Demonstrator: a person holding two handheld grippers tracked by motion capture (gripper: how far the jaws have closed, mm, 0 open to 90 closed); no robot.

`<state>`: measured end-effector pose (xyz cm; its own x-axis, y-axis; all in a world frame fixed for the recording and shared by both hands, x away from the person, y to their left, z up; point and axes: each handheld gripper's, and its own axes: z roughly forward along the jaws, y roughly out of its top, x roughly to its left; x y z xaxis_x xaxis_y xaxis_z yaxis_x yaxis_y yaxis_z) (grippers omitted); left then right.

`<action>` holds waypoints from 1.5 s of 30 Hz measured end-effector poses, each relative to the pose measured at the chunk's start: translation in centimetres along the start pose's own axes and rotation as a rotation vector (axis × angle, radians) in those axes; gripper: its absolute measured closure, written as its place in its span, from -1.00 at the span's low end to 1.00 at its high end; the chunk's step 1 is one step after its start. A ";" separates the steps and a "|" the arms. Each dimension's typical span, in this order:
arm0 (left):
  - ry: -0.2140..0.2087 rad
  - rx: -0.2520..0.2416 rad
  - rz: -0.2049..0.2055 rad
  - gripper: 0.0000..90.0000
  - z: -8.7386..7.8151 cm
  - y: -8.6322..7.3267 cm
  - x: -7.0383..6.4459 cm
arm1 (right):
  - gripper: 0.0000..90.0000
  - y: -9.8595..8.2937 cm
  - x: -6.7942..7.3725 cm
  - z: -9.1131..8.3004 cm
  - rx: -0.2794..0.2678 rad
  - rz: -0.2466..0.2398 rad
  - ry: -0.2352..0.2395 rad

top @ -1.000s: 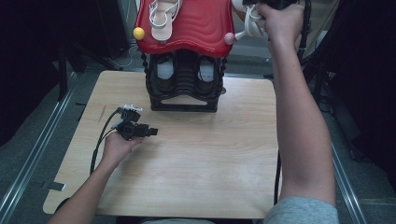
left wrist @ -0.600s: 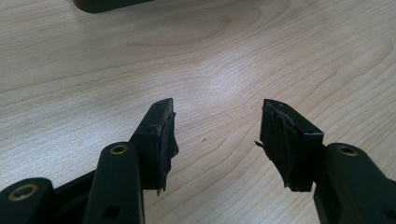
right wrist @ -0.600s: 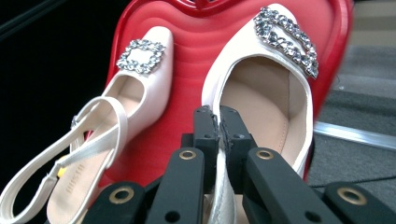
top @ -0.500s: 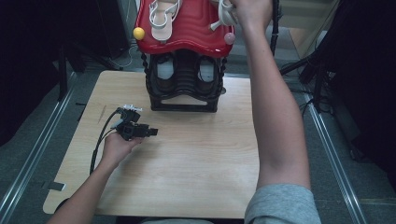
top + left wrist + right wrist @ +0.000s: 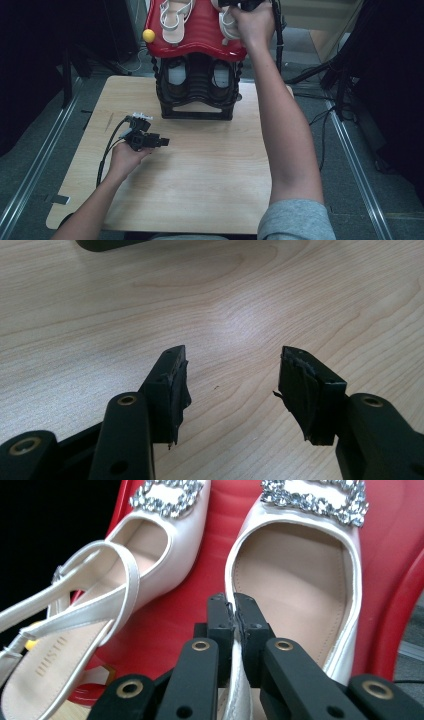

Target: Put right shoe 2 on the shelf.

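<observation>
Two white slingback shoes with rhinestone buckles lie side by side on the red top (image 5: 200, 37) of a black rack. My right gripper (image 5: 233, 611) is shut on the inner side rim of the right shoe (image 5: 295, 570), which sits next to the left shoe (image 5: 155, 545). From above, the hand covers most of that gripper over the right shoe (image 5: 229, 27); the left shoe (image 5: 172, 15) lies free. My left gripper (image 5: 161, 142) rests low over the wooden table (image 5: 210, 170), jaws open, with only bare wood between them (image 5: 232, 375).
The black rack (image 5: 197, 87) stands at the table's far edge; its base (image 5: 110, 244) lies just ahead of the left gripper. A yellow ball (image 5: 148, 35) sticks out at the red top's left corner. Dark stands and cables surround the table.
My right hand has carried the shoe leftward from beyond the rack's right side onto the red top beside the other shoe. The left gripper has not moved.
</observation>
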<state>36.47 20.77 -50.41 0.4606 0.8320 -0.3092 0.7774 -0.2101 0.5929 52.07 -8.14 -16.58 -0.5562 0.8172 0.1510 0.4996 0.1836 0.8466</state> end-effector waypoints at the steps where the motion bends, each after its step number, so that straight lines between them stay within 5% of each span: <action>1: 0.000 0.001 -0.001 0.01 0.0 0.0 0.0 | 0.97 -0.2 0.1 0.2 0.002 0.000 0.002; 14: 0.002 0.002 -0.001 0.01 0.1 0.0 0.0 | 0.95 -1.3 0.9 1.1 0.025 -0.028 0.013; 18: 0.001 0.003 0.000 0.01 0.2 0.0 -0.1 | 0.88 -1.3 0.6 0.9 0.016 0.003 0.033; 22: 0.001 0.004 0.000 0.01 0.2 0.0 0.0 | 0.61 -1.2 0.4 0.5 0.001 0.050 0.082; 28: 0.003 0.004 0.000 0.00 0.2 0.0 0.1 | 0.52 -0.8 0.3 0.0 0.003 0.075 0.085; 45: 0.005 0.010 0.001 0.00 0.2 0.0 0.0 | 0.63 -0.5 -1.5 -3.1 -0.021 0.092 0.058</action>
<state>36.58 20.63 -50.53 0.4590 0.8344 -0.3051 0.7811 -0.2155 0.5860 50.58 -11.15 -15.69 -0.5461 0.7972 0.2573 0.5364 0.0968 0.8384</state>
